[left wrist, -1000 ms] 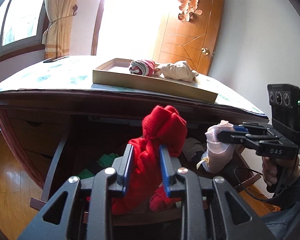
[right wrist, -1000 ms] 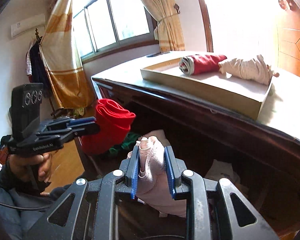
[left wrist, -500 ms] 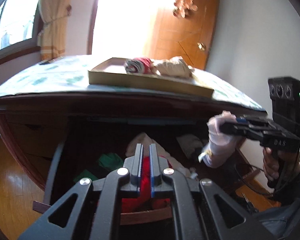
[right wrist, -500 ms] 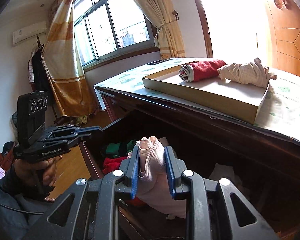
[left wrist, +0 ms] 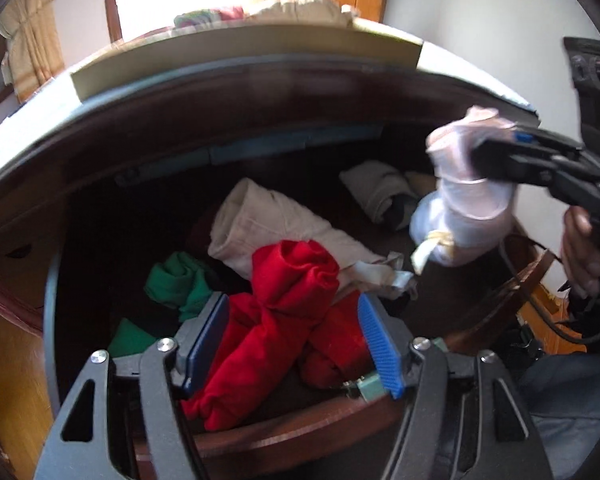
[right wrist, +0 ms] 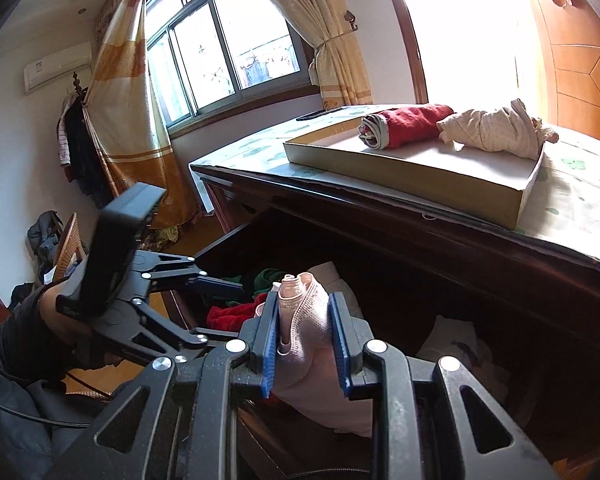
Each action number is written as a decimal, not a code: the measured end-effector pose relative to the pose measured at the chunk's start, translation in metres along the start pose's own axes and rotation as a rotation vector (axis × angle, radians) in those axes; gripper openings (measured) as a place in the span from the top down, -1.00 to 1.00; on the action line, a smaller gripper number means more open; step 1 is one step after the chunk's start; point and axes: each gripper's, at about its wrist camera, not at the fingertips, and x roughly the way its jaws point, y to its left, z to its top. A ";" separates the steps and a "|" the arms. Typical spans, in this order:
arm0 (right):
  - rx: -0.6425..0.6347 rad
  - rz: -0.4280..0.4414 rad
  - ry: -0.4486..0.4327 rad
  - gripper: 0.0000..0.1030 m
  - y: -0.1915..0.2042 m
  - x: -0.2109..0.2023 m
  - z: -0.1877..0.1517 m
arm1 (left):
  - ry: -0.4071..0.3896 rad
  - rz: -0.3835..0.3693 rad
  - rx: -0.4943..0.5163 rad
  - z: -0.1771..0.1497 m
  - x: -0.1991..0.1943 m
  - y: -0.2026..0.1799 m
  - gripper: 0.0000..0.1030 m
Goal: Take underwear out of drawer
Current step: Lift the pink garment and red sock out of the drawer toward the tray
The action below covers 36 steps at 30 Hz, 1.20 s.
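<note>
Drawer [left wrist: 284, 432]: pulled out under the desk top. Left to right inside: green cloth [left wrist: 178, 280] at 9 o'clock, red underwear [left wrist: 284, 304] in the middle by the front wall, cream roll [left wrist: 268, 224] behind it toward 12 o'clock, grey-beige bundle [left wrist: 380, 192] at 2 o'clock.

Tray [right wrist: 420, 176]: on the desk top, above the drawer. It holds a red-and-white roll [right wrist: 404, 124] on the left and a cream dotted bundle [right wrist: 496, 130] on the right, touching each other.

Left gripper [left wrist: 296, 340]: over the front of the drawer, tilted down. The jaws have just been opening and now stand apart on either side of the red underwear, the blue pads not pressing it.

Right gripper [right wrist: 304, 340]: clenched on a pale pink garment [right wrist: 300, 320], held in the air above the drawer's right side, at 3 o'clock from the red underwear in the left wrist view.

Change: a second ago the left gripper gripped the red underwear and held it up in front of the desk edge; now that garment lies in the drawer, released. The right gripper holds the pink garment as before.
</note>
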 end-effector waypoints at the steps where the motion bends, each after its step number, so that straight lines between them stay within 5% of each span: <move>1: 0.002 0.001 -0.001 0.49 -0.001 0.000 0.000 | 0.016 -0.001 0.023 0.002 0.004 -0.003 -0.28; 4: 0.005 0.002 -0.004 0.49 -0.002 -0.001 -0.001 | 0.060 0.006 0.026 0.009 0.018 -0.003 -0.28; 6: 0.008 0.002 -0.006 0.49 -0.003 0.000 -0.002 | 0.085 0.003 0.025 0.010 0.025 -0.003 0.02; 9: 0.016 -0.001 -0.017 0.49 -0.005 -0.002 -0.003 | 0.068 0.008 0.018 0.007 0.022 -0.003 0.12; 22: 0.046 0.015 -0.115 0.49 -0.003 -0.024 0.011 | -0.259 0.015 -0.129 -0.006 -0.055 0.020 0.17; 36: 0.079 0.090 -0.156 0.50 -0.001 -0.040 0.034 | -0.442 0.025 -0.149 0.004 -0.098 0.018 0.17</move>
